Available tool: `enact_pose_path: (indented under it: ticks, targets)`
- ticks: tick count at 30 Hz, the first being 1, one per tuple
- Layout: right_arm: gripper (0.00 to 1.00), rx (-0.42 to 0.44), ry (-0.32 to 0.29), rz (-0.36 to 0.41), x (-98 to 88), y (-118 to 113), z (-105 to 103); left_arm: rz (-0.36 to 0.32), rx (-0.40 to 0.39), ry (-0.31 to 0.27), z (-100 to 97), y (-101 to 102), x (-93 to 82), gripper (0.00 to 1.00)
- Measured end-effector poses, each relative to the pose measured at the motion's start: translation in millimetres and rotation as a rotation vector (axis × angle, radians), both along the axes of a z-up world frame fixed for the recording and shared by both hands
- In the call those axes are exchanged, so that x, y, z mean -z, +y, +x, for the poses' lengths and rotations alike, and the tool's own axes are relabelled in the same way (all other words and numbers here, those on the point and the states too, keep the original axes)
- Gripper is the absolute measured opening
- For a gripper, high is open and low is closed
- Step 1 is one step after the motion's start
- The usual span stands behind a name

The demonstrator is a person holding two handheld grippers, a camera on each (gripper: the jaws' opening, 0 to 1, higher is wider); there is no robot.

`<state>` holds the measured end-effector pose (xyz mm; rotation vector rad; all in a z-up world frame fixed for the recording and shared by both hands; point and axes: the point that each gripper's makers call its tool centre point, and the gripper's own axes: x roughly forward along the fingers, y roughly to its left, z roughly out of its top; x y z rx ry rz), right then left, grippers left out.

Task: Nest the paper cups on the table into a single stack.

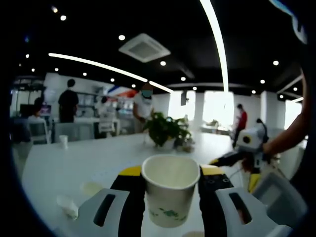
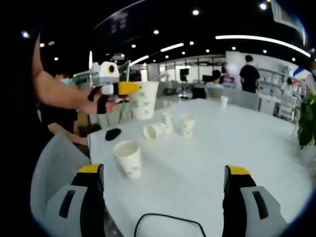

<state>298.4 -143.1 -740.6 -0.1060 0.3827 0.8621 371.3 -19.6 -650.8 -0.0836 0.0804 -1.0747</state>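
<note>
Big open office: dark ceiling point(image 1: 163, 19) with strip lights point(image 1: 216, 34), bright windows point(image 1: 217, 106), white counter point(image 2: 237, 143), potted plant point(image 1: 165, 129).

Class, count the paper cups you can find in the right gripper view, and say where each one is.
6. One held in the left tongs: cup. Near upright cup. Tipped cup. Two upright behind it. A far one. More may be hidden.

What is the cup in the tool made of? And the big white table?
The paper cup looks like thin matte paper: white, with a rolled rim and printed green leaves. The table looks like smooth, slightly glossy white laminate or plastic, since ceiling lights reflect softly on it; I can't tell which.
</note>
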Motion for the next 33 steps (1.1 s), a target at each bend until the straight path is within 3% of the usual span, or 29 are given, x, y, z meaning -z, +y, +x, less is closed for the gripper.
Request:
enact_pose_path:
  ticks: [12,33]
  targets:
    - [1.00,0.001,-0.004,0.008,-2.7,4.6,-2.7,0.018,0.019,-0.011,-16.5,2.7,8.5,0.42]
    - [1.00,-0.001,0.016,0.015,0.9,8.4,-3.5,-0.028,0.032,0.014,-39.0,7.7,7.8,0.42]
